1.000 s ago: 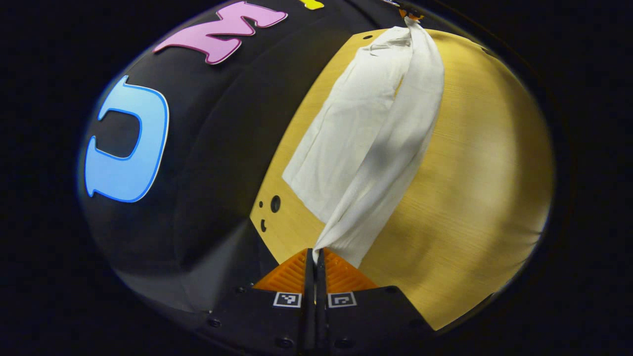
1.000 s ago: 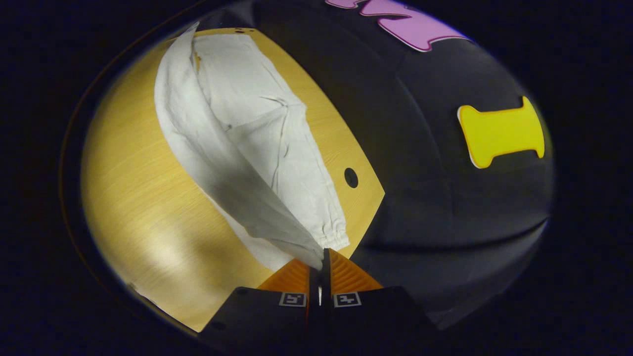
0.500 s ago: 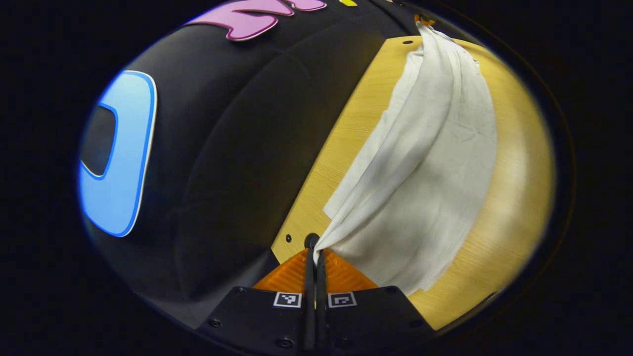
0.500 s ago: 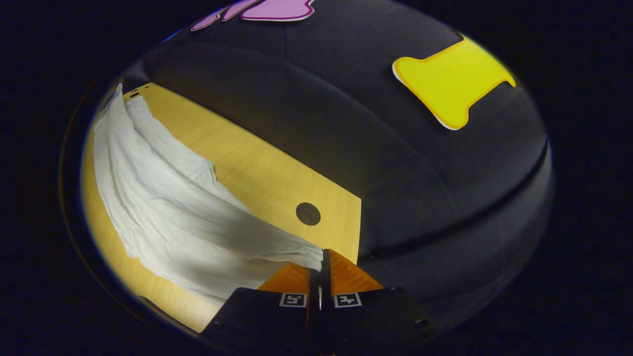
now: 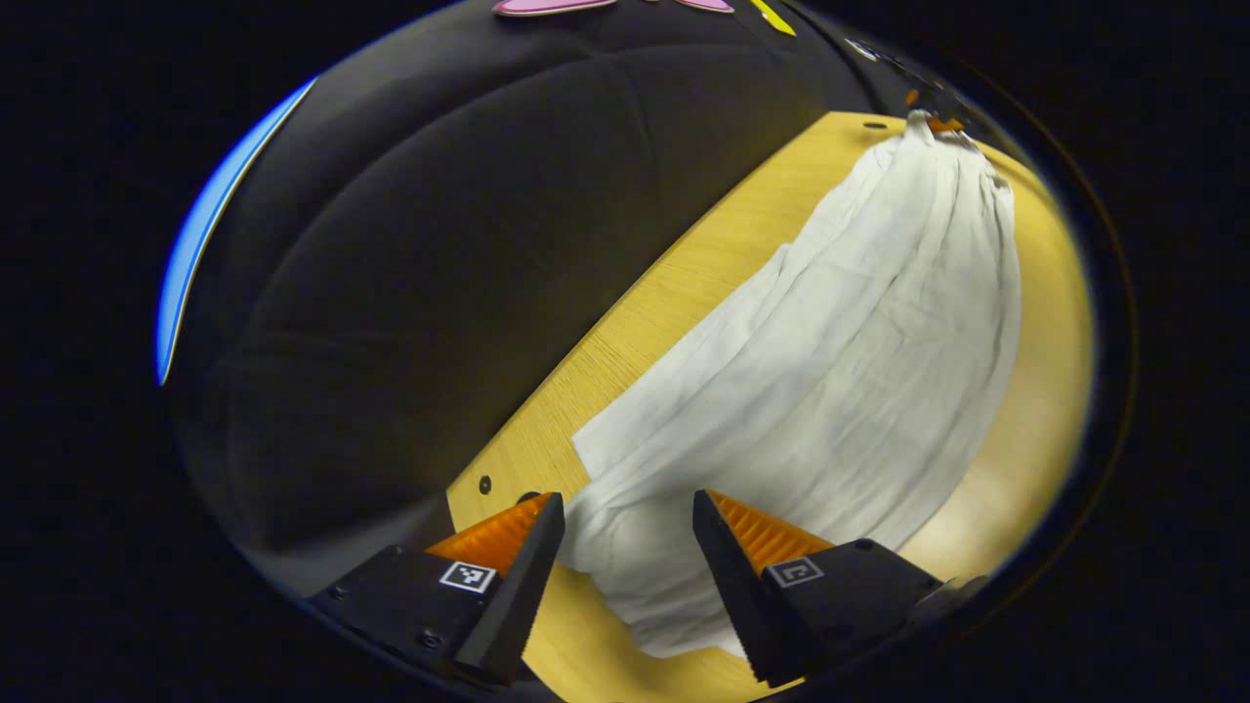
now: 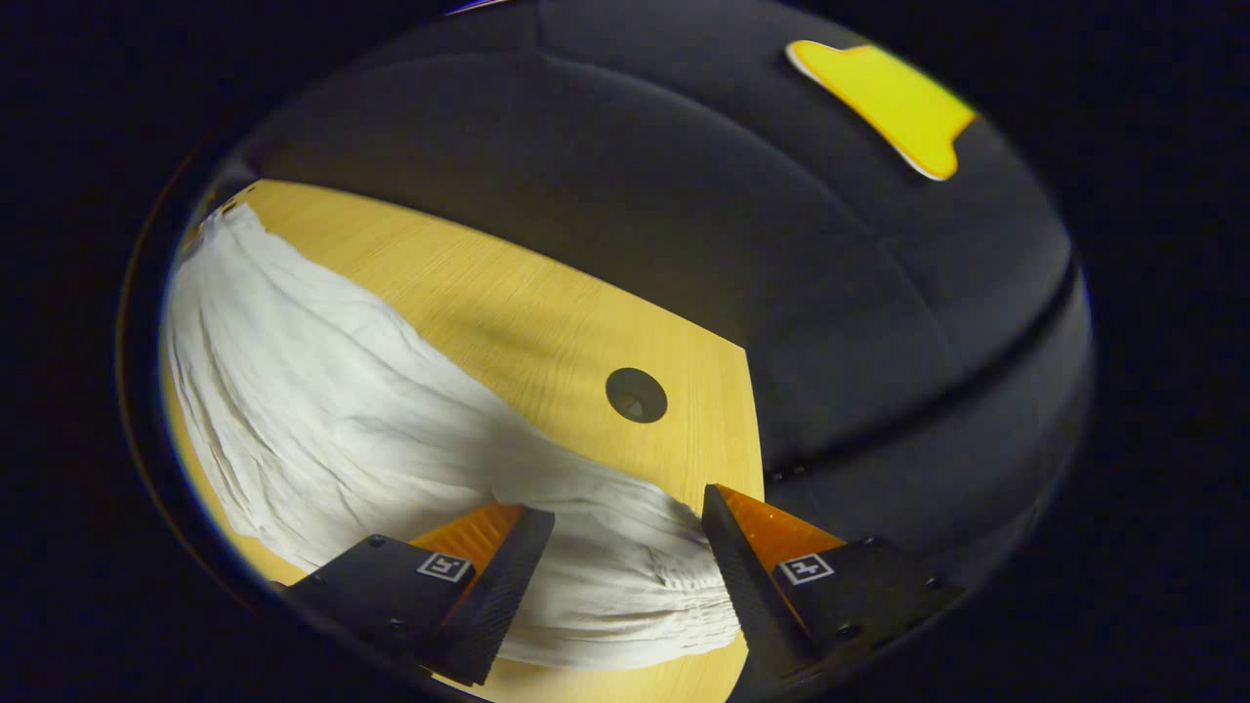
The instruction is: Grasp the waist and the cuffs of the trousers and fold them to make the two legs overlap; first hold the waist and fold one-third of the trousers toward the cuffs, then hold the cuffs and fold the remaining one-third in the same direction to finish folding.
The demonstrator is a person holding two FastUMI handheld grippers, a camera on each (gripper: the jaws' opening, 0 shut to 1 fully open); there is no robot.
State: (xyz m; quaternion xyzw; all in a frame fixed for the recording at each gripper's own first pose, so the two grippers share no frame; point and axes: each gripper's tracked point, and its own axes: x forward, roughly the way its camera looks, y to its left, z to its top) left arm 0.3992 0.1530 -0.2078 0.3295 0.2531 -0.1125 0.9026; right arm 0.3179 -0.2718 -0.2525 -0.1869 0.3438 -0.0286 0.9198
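White trousers (image 5: 840,381) now lie flat on the wooden table (image 6: 547,303), one leg laid over the other, where a moment ago I held them pinched and lifted. Both my grippers have let go: the left gripper (image 5: 625,527) stands wide open over one end of the cloth, the right gripper (image 6: 625,547) spread over the gathered end (image 6: 645,596) near the table's hole (image 6: 636,394). The legs overlap, I judge, so the thirds come next. Both hands hang low, tilted down at the fabric.
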